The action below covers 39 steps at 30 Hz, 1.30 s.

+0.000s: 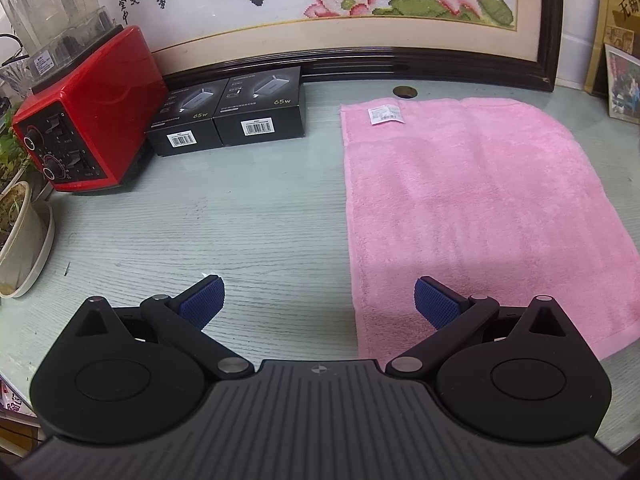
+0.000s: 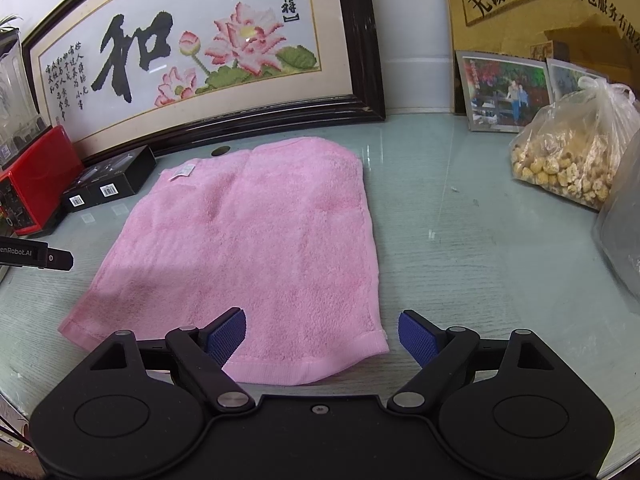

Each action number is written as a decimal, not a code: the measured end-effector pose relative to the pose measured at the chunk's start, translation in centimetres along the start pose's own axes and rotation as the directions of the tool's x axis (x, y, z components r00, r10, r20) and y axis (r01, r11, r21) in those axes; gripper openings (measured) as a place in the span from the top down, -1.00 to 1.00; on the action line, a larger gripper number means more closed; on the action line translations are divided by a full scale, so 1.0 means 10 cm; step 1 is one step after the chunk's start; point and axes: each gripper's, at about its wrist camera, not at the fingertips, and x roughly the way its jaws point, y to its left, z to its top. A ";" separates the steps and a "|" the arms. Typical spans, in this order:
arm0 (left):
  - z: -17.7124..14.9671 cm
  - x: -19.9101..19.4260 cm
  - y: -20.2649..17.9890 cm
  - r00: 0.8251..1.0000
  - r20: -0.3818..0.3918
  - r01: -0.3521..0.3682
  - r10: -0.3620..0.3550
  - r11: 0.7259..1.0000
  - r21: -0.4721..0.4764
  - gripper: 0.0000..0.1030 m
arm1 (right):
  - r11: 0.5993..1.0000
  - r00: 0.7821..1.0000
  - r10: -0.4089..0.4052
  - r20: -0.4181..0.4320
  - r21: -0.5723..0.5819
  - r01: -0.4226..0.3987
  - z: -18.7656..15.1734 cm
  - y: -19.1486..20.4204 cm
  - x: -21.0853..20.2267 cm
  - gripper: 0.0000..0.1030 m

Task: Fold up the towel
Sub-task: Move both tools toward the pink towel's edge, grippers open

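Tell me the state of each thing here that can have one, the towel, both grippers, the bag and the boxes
pink towel: spread flat on the table, unfolded, label side up
left gripper: open, empty, over the towel's near left corner
right gripper: open, empty, over the towel's near right corner
plastic bag: full of pale lumps, top bunched shut
two black boxes: closed, side by side
red appliance: cannot tell if on
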 end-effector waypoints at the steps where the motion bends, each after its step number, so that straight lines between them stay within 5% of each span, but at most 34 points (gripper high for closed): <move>1: 0.00 0.00 0.00 1.000 0.000 0.001 -0.001 1.000 0.000 -1.00 | 1.000 1.000 0.000 0.000 0.000 0.000 0.00 0.00 0.00 -0.61; 39: -0.05 0.04 -0.02 0.999 -0.011 0.050 -0.050 0.999 0.007 -1.00 | 1.000 1.000 0.002 -0.018 0.007 -0.002 -0.03 -0.01 0.02 -0.61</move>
